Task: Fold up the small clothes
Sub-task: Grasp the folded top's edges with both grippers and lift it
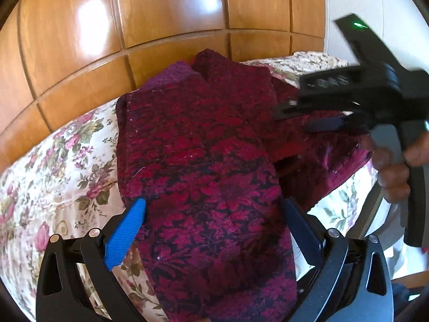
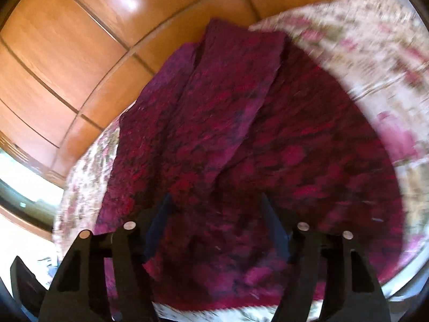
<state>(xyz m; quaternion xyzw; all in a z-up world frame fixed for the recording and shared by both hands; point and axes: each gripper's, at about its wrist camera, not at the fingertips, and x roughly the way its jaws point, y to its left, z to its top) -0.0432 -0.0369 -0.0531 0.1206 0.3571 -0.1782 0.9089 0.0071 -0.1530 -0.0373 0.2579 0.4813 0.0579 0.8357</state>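
A dark red and purple patterned knit garment lies partly folded on a floral bedspread. My left gripper stands open at its near end, the blue finger touching the left edge and the dark finger at the right edge. My right gripper hovers over the garment's right part, held by a person's hand. In the blurred right wrist view, the right gripper has its jaws apart low over the garment, cloth lying between the fingers; no pinch shows.
A glossy wooden panelled wall rises right behind the bed. The bedspread extends to the right of the garment, and its edge drops off at the near right. A white wall stands at the far right.
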